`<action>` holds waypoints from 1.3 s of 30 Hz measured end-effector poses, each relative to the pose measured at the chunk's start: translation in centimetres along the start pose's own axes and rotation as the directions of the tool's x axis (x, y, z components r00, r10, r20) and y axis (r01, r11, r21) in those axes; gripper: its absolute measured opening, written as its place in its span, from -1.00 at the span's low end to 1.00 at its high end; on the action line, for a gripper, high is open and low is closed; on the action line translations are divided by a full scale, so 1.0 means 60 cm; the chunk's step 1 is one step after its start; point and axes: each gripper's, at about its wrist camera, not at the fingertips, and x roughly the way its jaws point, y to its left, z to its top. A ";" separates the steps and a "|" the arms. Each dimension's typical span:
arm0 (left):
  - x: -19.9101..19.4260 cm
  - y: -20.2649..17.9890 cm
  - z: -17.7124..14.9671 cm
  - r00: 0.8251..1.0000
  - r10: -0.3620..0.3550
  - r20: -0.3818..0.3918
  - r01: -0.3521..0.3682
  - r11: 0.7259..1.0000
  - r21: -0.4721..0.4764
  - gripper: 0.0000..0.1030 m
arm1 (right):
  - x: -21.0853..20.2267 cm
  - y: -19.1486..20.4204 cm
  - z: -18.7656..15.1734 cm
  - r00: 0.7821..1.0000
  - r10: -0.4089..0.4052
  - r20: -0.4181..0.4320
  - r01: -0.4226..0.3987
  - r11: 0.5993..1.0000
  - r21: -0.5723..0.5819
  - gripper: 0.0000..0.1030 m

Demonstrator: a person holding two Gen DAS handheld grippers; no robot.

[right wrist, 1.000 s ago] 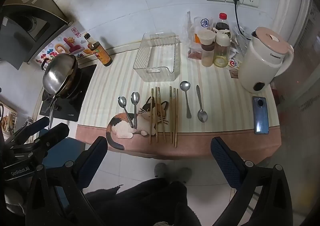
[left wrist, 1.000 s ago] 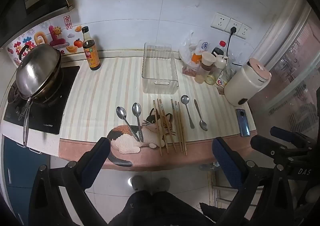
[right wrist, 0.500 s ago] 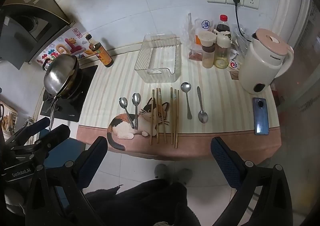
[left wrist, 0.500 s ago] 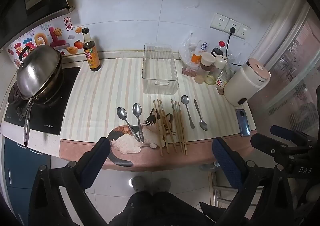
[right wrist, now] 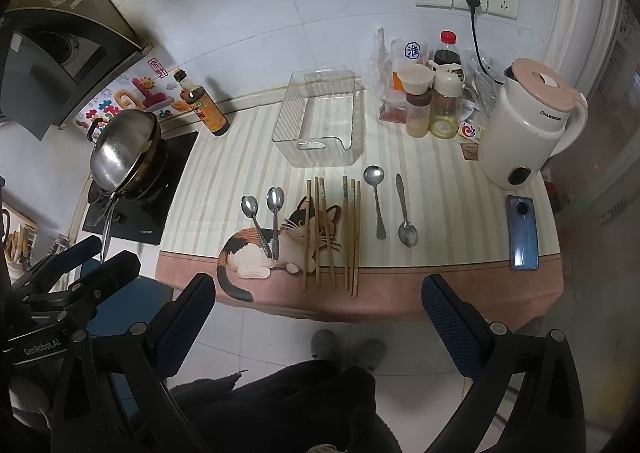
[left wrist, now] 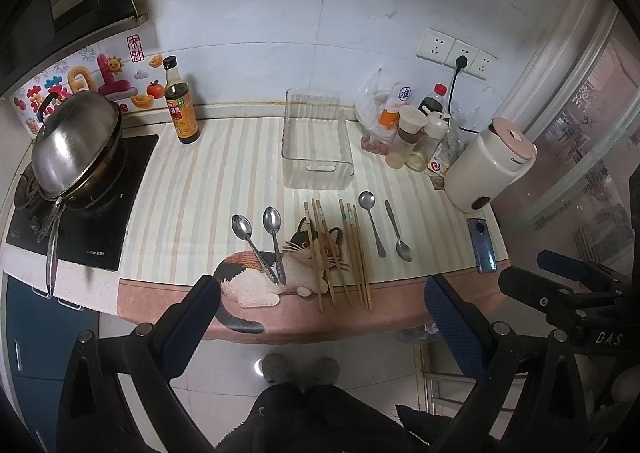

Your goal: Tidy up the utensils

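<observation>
Several metal spoons and wooden chopsticks lie in a row on the striped cat mat: two spoons at the left, chopsticks in the middle, two spoons at the right. An empty clear plastic bin stands behind them. My left gripper and right gripper are both open and empty, held high above the counter's front edge, well short of the utensils.
A lidded wok sits on the stove at the left. A soy sauce bottle stands by the wall. Condiment jars, a white kettle and a blue phone are at the right.
Both views have drifted only slightly; the grippers stay open and the utensils have not moved.
</observation>
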 end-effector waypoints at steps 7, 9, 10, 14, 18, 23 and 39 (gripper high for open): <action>0.002 0.002 -0.001 1.000 0.001 0.003 -0.001 1.000 -0.002 1.00 | 0.000 0.005 0.002 1.000 0.002 -0.001 -0.002 1.000 -0.002 1.00; 0.004 0.001 0.001 1.000 0.003 0.002 -0.003 1.000 -0.005 1.00 | -0.001 0.005 0.002 1.000 0.002 0.000 -0.002 1.000 -0.001 1.00; 0.003 -0.003 0.001 1.000 0.004 0.002 -0.004 1.000 -0.006 1.00 | 0.000 0.005 0.001 1.000 0.002 0.001 -0.002 1.000 0.000 1.00; 0.003 0.002 -0.004 1.000 0.003 0.003 -0.003 1.000 -0.009 1.00 | -0.006 0.014 0.004 1.000 0.002 -0.001 -0.002 1.000 -0.001 1.00; 0.003 0.004 -0.005 1.000 0.001 0.004 -0.001 1.000 -0.009 1.00 | -0.001 0.011 0.002 1.000 0.001 0.001 -0.001 1.000 0.000 1.00; 0.003 0.004 -0.007 1.000 0.001 0.005 -0.001 1.000 -0.008 1.00 | -0.002 0.010 0.002 1.000 0.001 0.001 -0.001 1.000 0.000 1.00; 0.003 0.006 -0.007 1.000 -0.002 0.006 0.002 1.000 -0.009 1.00 | -0.001 0.007 0.007 1.000 0.002 0.001 -0.002 1.000 -0.002 1.00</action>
